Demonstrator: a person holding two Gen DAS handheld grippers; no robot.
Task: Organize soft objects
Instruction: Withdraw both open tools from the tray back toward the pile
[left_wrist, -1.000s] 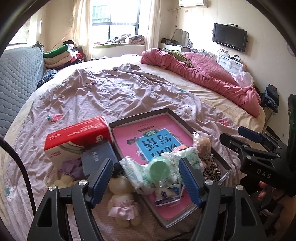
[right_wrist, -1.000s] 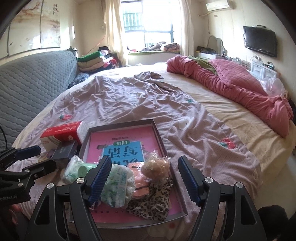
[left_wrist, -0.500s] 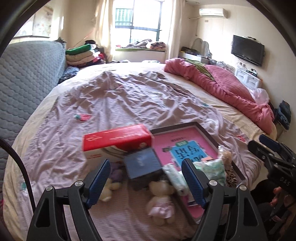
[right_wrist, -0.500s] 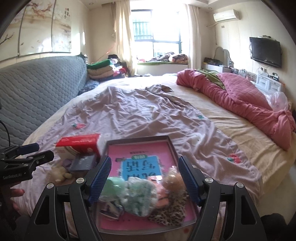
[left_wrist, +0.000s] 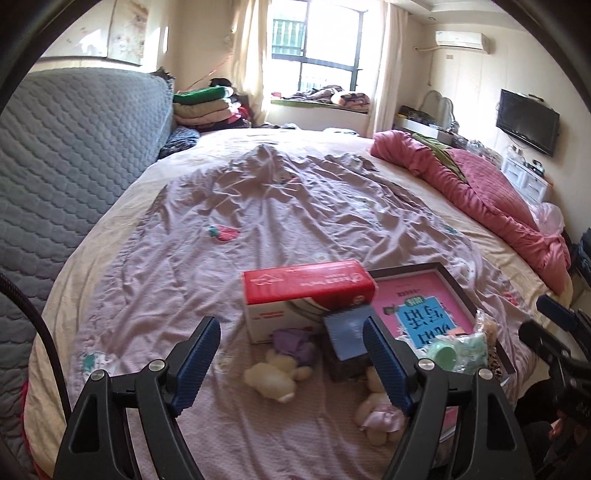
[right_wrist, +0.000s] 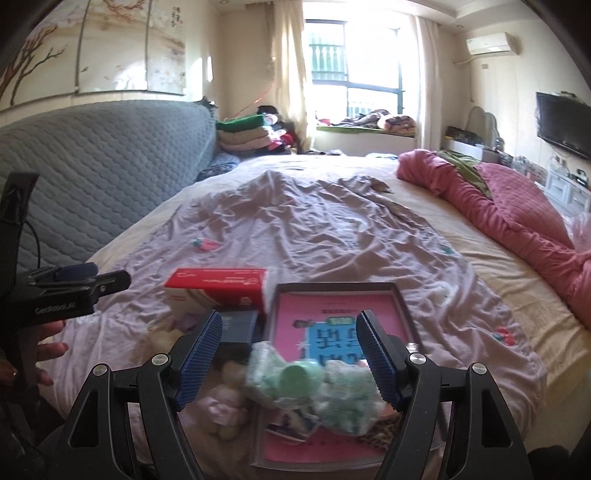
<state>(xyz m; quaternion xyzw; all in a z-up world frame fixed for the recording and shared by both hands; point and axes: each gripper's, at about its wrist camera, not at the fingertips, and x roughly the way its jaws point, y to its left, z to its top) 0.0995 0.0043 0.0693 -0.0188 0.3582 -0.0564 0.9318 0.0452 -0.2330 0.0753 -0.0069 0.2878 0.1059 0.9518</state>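
Both my left gripper (left_wrist: 290, 363) and right gripper (right_wrist: 290, 356) hover spread, holding nothing, lined up over plush toys (left_wrist: 271, 376) beside the tray (right_wrist: 334, 287) for sorting.

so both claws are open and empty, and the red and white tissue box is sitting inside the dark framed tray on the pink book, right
Not quite. The red and white tissue box sits on the purple bedsheet, outside the dark framed tray and to its left, as the right wrist view shows. Both the left claw and right claw are open and empty.
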